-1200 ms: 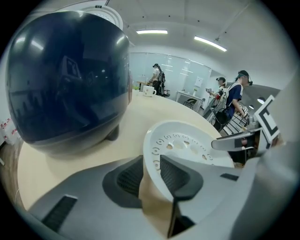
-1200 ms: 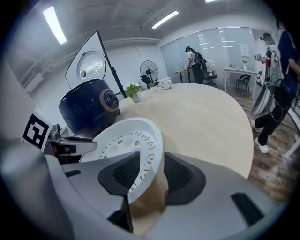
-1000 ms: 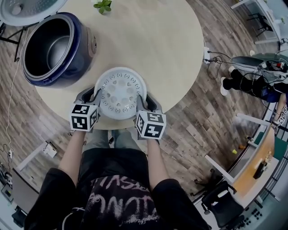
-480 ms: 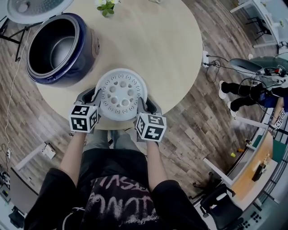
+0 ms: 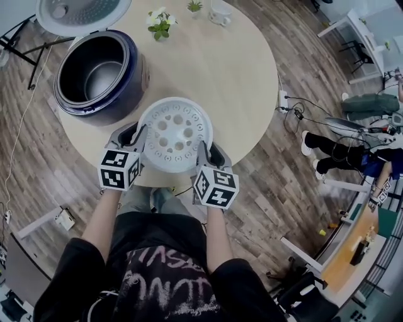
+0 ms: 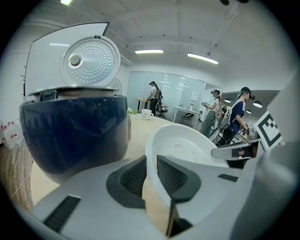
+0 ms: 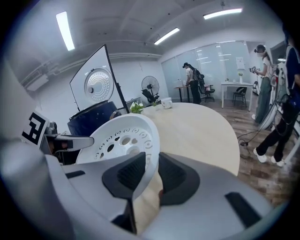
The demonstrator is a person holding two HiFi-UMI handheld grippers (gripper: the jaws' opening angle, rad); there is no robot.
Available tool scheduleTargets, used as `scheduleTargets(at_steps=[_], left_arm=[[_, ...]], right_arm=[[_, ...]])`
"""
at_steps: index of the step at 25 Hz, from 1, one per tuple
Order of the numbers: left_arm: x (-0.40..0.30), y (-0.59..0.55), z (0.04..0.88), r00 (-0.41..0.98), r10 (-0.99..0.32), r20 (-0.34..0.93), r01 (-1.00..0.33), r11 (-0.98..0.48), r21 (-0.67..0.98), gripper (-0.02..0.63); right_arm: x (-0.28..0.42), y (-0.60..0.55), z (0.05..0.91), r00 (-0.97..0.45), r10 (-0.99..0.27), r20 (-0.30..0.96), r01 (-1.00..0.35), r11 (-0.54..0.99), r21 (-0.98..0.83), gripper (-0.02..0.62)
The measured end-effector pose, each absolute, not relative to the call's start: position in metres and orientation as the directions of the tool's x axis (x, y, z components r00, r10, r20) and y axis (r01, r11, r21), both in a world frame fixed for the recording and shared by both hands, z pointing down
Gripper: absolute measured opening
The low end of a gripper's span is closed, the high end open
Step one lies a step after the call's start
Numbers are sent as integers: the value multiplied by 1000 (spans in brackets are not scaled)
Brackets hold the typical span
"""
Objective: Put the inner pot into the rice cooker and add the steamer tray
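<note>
now | steamer tray [image 5: 174, 134] comes up off the table [image 5: 220, 69] | left gripper [image 5: 140, 135] and right gripper [image 5: 204, 151] have just been closing, both pinch its rim | next: rice cooker [image 5: 129, 94]

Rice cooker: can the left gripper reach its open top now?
Probably yes. The left gripper, whose jaws just closed on the steamer tray, is near the rice cooker; its lid is up and only bare table lies between.

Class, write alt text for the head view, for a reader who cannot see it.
The left hand-held gripper and right hand-held gripper clamp opposite edges of a white round perforated plastic steamer tray, jaws just closed on it. An open dark blue rice cooker, inner pot inside, stands beyond on the round pale wooden table.
</note>
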State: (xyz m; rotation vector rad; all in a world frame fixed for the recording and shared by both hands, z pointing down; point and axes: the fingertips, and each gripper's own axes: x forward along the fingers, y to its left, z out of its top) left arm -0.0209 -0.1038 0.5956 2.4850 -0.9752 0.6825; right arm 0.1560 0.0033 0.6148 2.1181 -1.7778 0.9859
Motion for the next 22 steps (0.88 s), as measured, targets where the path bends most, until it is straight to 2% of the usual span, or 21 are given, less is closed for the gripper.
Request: scheduleTargets(at_steps=[11,22], left_arm=[[-18,-123,509,659,-624,420,-723,-679,126,76],[-56,-166,426,629,-723,285,-770,-631,97,72]], right_arm=[[163,-22,536,68,-877,476,-944,-211,-255,86],[134,-86,462,-3,-930,369,-967,-91,-238,87]])
